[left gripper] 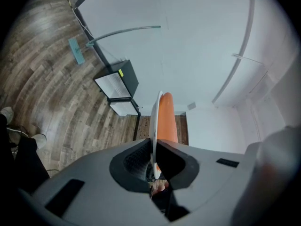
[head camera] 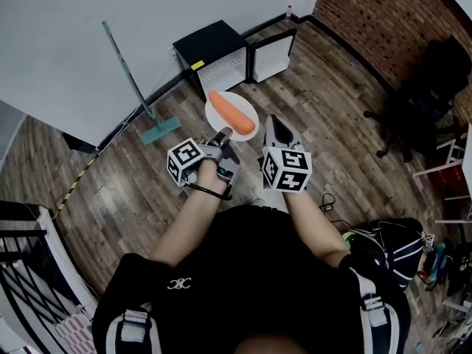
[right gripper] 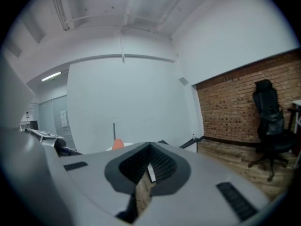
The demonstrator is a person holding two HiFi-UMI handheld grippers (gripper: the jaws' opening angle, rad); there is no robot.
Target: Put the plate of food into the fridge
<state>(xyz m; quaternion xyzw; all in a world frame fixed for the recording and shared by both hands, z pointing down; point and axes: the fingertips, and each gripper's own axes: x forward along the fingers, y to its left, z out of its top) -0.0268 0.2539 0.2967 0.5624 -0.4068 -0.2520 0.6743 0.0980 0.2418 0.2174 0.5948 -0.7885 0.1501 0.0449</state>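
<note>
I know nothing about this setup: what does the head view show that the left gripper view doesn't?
Only the head view shows both tools together: the left gripper, the right gripper holding nothing, and an office chair by the brick wall. Only the left gripper view shows, up close, its jaws clamped on the rim of the plate, seen edge-on. Both show that white plate carrying a carrot, the small black fridge with its door open, and the mop on the floor.
</note>
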